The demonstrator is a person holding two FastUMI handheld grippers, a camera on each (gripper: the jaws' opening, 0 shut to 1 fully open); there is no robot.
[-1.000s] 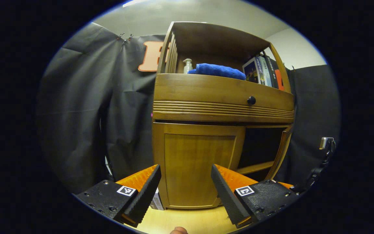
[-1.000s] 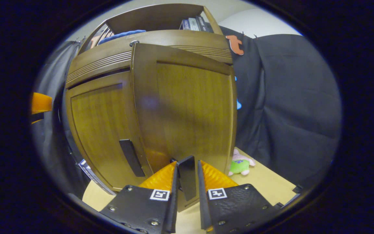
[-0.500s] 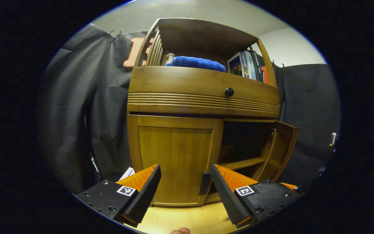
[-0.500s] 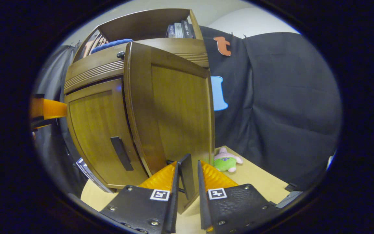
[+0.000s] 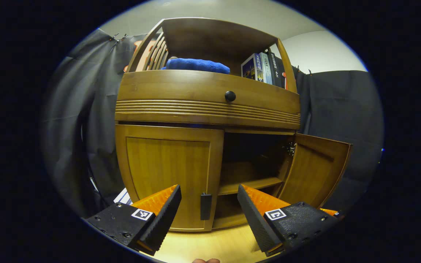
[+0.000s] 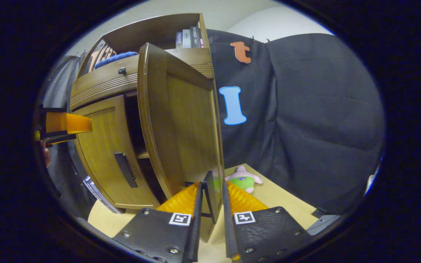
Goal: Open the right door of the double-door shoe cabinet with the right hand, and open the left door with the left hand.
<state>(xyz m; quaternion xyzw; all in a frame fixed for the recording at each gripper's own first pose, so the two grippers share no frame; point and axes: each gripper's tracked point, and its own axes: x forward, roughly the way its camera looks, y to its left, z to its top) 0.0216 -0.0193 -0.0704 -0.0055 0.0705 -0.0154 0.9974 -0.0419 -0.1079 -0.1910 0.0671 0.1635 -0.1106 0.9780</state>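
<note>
The wooden shoe cabinet [image 5: 207, 109] stands straight ahead in the left gripper view. Its left door [image 5: 166, 171] is closed, with a dark vertical handle [image 5: 205, 206] at its right edge. My left gripper [image 5: 208, 189] is open, a short way in front of that handle and not touching it. The right door [image 5: 316, 171] is swung wide open, showing a dark inside and a shelf [image 5: 249, 184]. In the right gripper view my right gripper [image 6: 210, 184] is shut on the right door's handle [image 6: 209, 197], and the door panel [image 6: 188, 124] stands edge-on before me. The left gripper [image 6: 64, 124] shows at the far left.
A blue towel [image 5: 196, 65] and books [image 5: 261, 67] sit on the top shelf above a drawer with a round knob [image 5: 230, 96]. A plush toy [image 6: 243, 179] lies on the wooden floor [image 6: 280, 197] behind the open door. A flat box [image 5: 124, 197] leans by the cabinet's left foot.
The right door has swung further open, held by my right gripper. My left gripper has shifted right along the cabinet front, so the left door's handle now sits between its open fingers.
</note>
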